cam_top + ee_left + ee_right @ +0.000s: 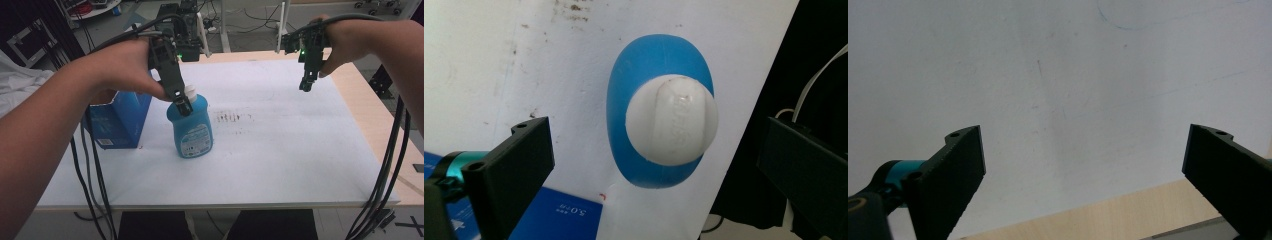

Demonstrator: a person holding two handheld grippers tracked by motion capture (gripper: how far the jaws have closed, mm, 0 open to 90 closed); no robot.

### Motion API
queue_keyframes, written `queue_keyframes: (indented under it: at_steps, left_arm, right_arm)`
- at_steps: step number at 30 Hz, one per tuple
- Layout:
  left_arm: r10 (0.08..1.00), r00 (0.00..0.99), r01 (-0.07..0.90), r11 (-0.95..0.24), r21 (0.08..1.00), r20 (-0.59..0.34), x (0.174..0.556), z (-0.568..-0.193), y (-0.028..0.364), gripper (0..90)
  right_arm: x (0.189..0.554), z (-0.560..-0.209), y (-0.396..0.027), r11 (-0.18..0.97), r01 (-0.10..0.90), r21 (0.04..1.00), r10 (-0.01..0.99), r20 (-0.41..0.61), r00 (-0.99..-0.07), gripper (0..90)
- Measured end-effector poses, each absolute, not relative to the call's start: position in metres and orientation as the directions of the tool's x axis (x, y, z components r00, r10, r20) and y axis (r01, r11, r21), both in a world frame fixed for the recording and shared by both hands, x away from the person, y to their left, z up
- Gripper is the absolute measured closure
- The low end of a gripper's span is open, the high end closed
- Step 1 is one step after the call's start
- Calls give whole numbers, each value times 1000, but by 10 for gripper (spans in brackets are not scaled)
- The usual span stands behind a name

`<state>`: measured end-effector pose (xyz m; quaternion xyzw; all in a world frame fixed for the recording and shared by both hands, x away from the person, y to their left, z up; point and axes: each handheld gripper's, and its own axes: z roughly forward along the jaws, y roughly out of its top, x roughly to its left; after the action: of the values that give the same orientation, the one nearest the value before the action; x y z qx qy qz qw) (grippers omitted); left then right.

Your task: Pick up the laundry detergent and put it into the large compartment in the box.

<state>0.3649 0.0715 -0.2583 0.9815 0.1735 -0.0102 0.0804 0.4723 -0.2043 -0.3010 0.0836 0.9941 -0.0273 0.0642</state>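
Note:
A blue bottle [191,129] with a white cap [190,91] stands upright on the white table top [280,150], left of centre. My left gripper [182,104] hangs just over its top. Seen from above in the left gripper view, the white cap [671,125] and blue shoulders [654,60] lie between the wide-apart jaws of the left gripper [657,137], which is open and touches nothing. My right gripper [306,85] is held above the far right of the table. In its own view the right gripper [1083,150] is open over bare white surface.
A blue cardboard box [122,117] stands just left of the bottle and shows as the blue box [554,215] under the left jaw. A wooden table edge [362,92] borders the white top on the right. Cables [385,170] hang off both sides.

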Motion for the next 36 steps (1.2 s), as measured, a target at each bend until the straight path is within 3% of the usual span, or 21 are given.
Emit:
queue_keyframes:
  at_steps: [15,36]
  left_arm:
    - [325,945,326,-935,141,-32,363,-293,59,17]
    - [317,949,315,-943,105,-2,364,-300,54,20]
  right_arm:
    - [475,-302,-201,985,167,-32,162,-125,-979,26]
    - [475,-304,-201,986,162,-40,156,-132,-979,26]
